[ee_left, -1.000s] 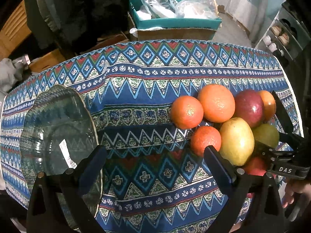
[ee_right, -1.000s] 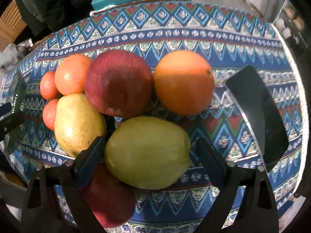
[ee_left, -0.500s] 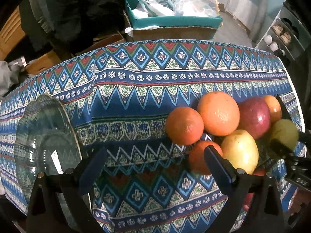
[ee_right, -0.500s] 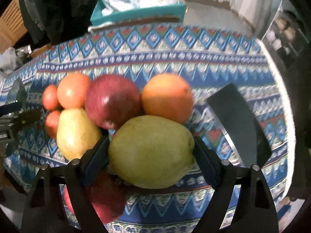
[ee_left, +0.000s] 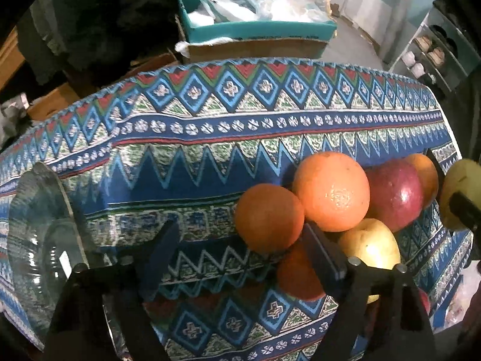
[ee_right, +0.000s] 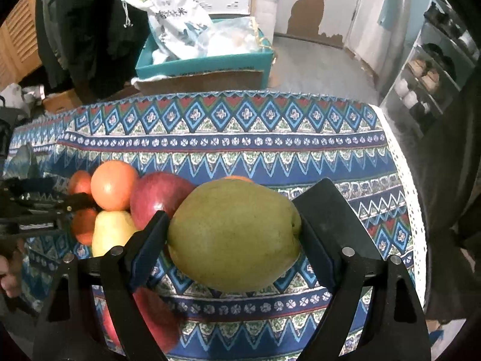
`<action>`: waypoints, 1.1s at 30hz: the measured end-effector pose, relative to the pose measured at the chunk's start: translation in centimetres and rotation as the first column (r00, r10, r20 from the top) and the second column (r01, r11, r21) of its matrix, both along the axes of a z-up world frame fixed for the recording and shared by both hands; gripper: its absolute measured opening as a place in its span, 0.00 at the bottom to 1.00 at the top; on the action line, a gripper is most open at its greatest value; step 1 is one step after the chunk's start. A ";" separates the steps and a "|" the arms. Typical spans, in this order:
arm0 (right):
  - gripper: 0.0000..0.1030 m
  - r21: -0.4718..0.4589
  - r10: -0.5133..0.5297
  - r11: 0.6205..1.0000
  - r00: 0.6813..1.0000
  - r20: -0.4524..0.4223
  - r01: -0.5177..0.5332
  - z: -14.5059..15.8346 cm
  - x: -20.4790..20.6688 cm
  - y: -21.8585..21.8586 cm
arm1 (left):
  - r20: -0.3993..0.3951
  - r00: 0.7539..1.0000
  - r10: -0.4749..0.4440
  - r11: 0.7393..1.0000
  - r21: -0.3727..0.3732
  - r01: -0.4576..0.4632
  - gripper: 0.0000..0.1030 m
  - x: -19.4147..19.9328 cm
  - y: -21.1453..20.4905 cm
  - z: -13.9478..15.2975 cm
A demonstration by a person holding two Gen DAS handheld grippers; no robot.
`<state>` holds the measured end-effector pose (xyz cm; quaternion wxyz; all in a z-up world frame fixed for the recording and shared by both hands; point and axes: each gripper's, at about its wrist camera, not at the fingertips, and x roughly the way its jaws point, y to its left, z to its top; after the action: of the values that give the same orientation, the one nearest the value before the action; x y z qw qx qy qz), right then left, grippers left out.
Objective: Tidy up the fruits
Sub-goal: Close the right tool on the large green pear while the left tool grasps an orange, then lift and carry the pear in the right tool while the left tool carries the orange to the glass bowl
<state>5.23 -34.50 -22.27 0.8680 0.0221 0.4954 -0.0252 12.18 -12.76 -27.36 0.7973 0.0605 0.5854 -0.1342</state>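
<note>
My right gripper [ee_right: 233, 237] is shut on a green pear [ee_right: 234, 234] and holds it lifted above the patterned tablecloth [ee_right: 225, 144]; the pear also shows at the right edge of the left wrist view [ee_left: 463, 192]. A pile of fruit lies on the cloth: oranges [ee_left: 330, 191] [ee_left: 269, 218], a red apple [ee_left: 393, 192] and a yellow pear [ee_left: 371, 243]. My left gripper [ee_left: 240, 255] is open and empty, low over the cloth just left of the pile. A clear glass plate [ee_left: 42, 240] lies at the left.
A teal box [ee_left: 255, 15] with plastic bags stands on a cardboard box beyond the table's far edge. Shelves [ee_right: 430, 69] stand at the right. A second red apple [ee_right: 156, 319] lies near the front edge under my right gripper.
My right gripper closed on the green pear and lifted it off the pile. My left gripper moved lower and forward over the cloth, staying open.
</note>
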 end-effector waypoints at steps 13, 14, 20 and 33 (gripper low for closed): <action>0.83 0.007 0.017 1.000 0.999 0.041 -0.017 1.3 0.4 0.4 | 0.013 0.998 -0.066 0.997 -0.032 0.067 0.45 -0.4 -1.7 -0.1; 0.83 0.002 0.020 1.000 0.999 0.046 -0.020 1.4 0.4 0.5 | 0.016 0.998 -0.066 0.997 -0.034 0.066 0.45 -0.4 -1.7 0.0; 0.83 -0.032 0.043 0.999 0.994 0.099 -0.040 2.9 0.2 1.3 | 0.102 0.993 -0.065 0.997 -0.044 0.069 0.45 -1.6 -1.7 3.3; 0.83 -0.079 0.075 0.995 0.974 0.212 -0.059 7.2 -0.3 2.9 | 0.235 0.972 -0.014 0.996 -0.088 0.035 0.44 -3.0 0.5 10.0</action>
<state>4.95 -31.64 -15.06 0.9171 -0.0235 0.3978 -0.0111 9.20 -12.29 -17.32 0.8608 0.0467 0.4800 -0.1625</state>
